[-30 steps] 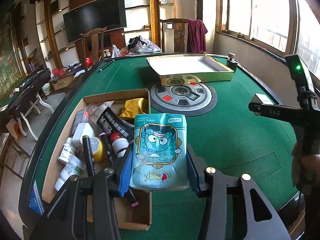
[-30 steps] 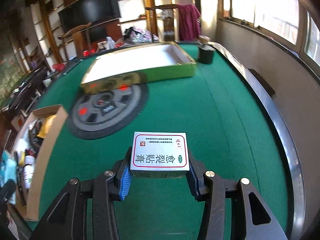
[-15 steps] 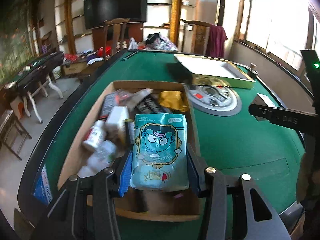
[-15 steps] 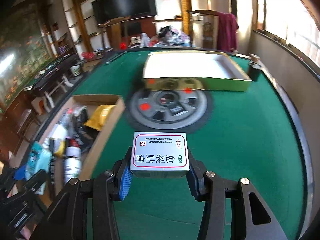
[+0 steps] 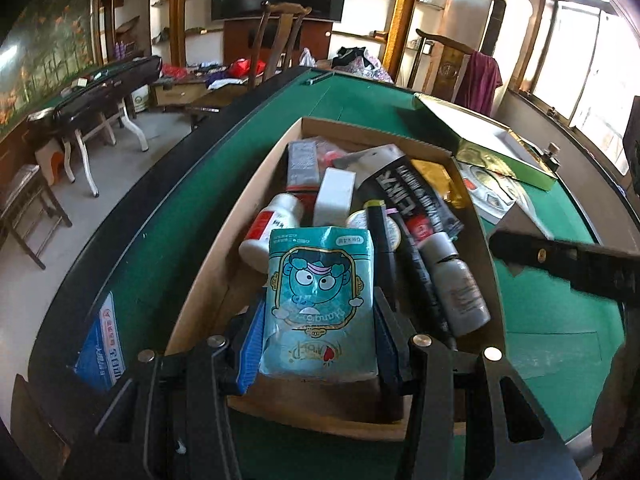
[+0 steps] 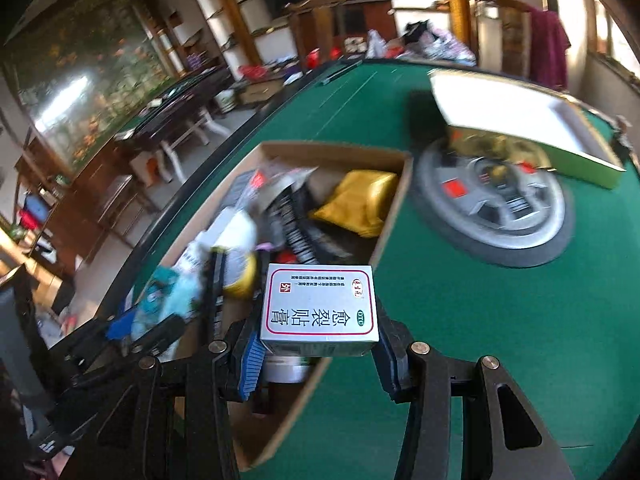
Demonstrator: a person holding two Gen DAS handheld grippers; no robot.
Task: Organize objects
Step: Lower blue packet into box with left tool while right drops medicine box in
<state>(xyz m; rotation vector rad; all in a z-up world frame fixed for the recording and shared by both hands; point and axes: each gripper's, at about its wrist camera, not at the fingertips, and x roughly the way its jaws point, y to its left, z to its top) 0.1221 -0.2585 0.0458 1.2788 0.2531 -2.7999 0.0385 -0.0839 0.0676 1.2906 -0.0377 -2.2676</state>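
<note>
The green felt surface [image 5: 360, 96] carries, along its left edge, a long open cardboard box [image 5: 224, 248] crowded with toiletries, and toward the far right corner a white-lined gold tray box [image 6: 520, 120] that partly overlaps a round grey control panel [image 6: 500, 216] set in the middle of the felt. Inside the cardboard box lie a black printed pouch [image 5: 416, 200], a yellow-gold packet [image 6: 360, 200] against the far right wall, a grey spray bottle [image 5: 456, 280] near the right wall, a white pill bottle with a red label [image 5: 272, 224], and a small white carton [image 5: 334, 196] just behind it. The left tongs [image 5: 318, 340] point steeply down over the near end of the cardboard box, clamped from both sides on a teal tissue pack with a cartoon face [image 5: 320, 304], which hangs upright between the blue pads above the box's near floor. The right tongs [image 6: 318, 344] also tilt steeply down, over the box's near right wall, clamped on a white medicine carton with a red border and Chinese print [image 6: 320, 308]; the carton sits level between the pads, straddling the wall above the box's interior and the felt. The right-wrist view is blurred. In the left-wrist view, the black body of the right tool [image 5: 568, 260] crosses over the felt just right of the box.
</note>
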